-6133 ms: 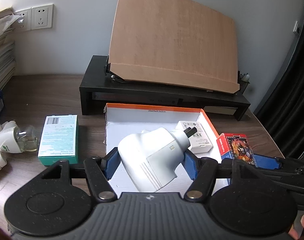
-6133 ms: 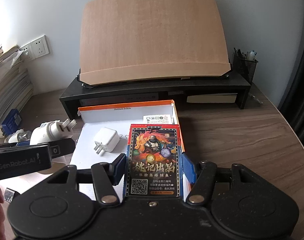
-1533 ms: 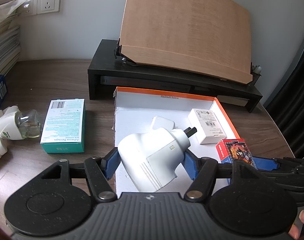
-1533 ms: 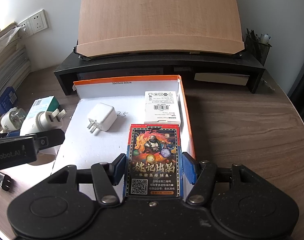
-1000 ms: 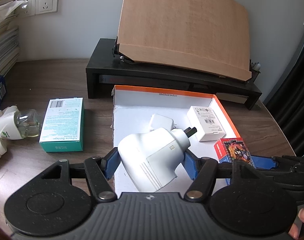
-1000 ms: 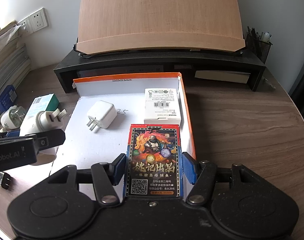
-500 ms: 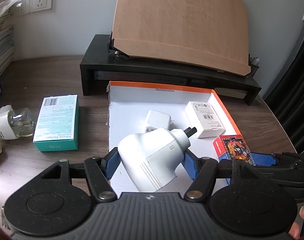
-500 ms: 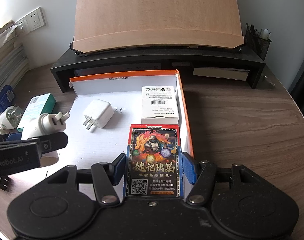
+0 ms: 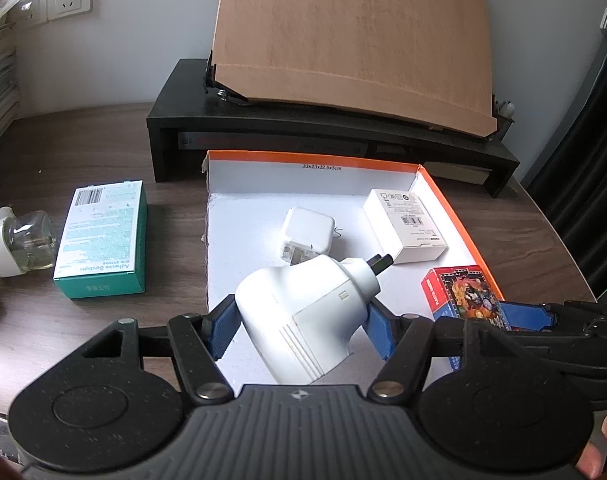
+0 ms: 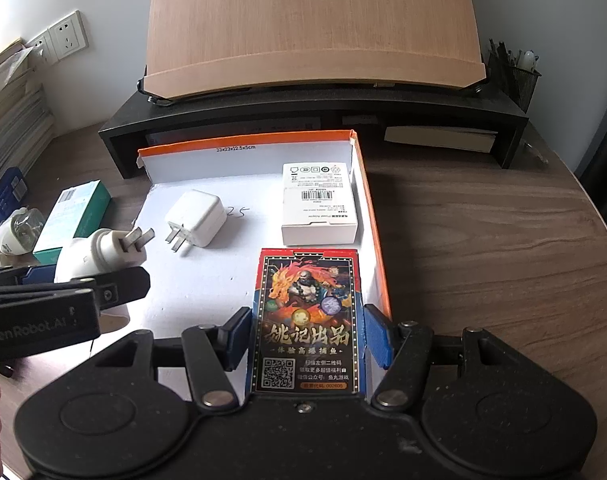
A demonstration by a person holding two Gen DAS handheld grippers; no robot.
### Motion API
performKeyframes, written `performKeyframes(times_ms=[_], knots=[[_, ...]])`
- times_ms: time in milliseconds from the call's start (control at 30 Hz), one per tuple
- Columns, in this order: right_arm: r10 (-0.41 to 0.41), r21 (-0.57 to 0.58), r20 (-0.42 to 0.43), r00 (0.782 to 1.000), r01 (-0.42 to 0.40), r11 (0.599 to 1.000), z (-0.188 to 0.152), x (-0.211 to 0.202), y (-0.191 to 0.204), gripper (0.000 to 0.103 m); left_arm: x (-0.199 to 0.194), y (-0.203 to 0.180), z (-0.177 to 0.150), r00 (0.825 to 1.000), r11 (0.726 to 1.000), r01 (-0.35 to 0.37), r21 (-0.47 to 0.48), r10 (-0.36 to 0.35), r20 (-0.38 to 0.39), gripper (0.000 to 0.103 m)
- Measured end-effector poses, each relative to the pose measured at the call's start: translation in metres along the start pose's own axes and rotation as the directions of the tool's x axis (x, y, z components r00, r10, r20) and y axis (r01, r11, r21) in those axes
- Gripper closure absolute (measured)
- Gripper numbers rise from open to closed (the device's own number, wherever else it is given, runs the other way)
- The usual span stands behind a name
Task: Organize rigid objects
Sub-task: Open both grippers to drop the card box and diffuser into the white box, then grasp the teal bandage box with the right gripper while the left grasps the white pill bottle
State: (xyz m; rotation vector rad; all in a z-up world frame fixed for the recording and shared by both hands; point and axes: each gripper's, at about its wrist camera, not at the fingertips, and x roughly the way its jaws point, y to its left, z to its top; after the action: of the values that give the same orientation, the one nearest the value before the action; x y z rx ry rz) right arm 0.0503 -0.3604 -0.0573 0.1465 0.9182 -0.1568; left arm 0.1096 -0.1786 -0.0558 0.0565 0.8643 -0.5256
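My left gripper (image 9: pixel 301 330) is shut on a white plug adapter (image 9: pixel 307 316), held above the near left part of the white orange-rimmed box (image 9: pixel 303 156). The adapter also shows in the right wrist view (image 10: pixel 103 256). My right gripper (image 10: pixel 305 336) is shut on a colourful card box (image 10: pixel 307 320), held over the near right corner of the box (image 10: pixel 367 208). The card box also shows in the left wrist view (image 9: pixel 463 294). A white charger (image 10: pixel 195 218) and a small white carton (image 10: pixel 319 202) lie inside the box.
A green bandage box (image 9: pixel 103 238) and a glass-bottle plug-in (image 9: pixel 19 244) lie on the desk to the left. A black monitor riser (image 9: pixel 327 136) with a brown board (image 9: pixel 355 40) stands behind. A pen holder (image 10: pixel 515 76) stands at the far right.
Both grippers have moved forward over the box, still holding their objects. The charger and the carton appear nearer.
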Motion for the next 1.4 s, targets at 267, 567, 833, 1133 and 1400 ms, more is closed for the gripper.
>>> performKeyframes(times_ms=[267, 567, 833, 1133, 1400], knots=[[-0.001, -0.014, 0.021, 1.0, 0.001, 1.0, 0.002, -0.003, 0.004, 0.039, 0.001, 0.0, 0.0, 1.0, 1.0, -0.001, 0.009, 0.001, -0.004, 0.036], [-0.016, 0.021, 0.09, 0.996, 0.014, 1.0, 0.003, -0.015, 0.0, 0.033, 0.004, -0.003, -0.003, 0.999, 0.999, 0.024, 0.024, -0.023, -0.032, 0.036], [-0.039, 0.058, 0.133, 0.99, 0.032, 0.998, 0.006, -0.023, -0.007, 0.027, 0.0, -0.006, -0.005, 0.997, 0.996, 0.079, 0.04, -0.078, -0.027, 0.022], [-0.006, 0.041, 0.157, 0.988, 0.0, 0.999, 0.011, -0.027, 0.008, 0.023, -0.017, 0.007, -0.003, 0.999, 0.999, 0.047, 0.014, -0.047, 0.027, 0.019], [0.074, -0.038, 0.157, 0.985, -0.069, 0.997, 0.019, -0.024, 0.048, 0.02, -0.04, 0.046, -0.005, 0.997, 0.997, -0.032, -0.066, 0.036, 0.072, 0.016]])
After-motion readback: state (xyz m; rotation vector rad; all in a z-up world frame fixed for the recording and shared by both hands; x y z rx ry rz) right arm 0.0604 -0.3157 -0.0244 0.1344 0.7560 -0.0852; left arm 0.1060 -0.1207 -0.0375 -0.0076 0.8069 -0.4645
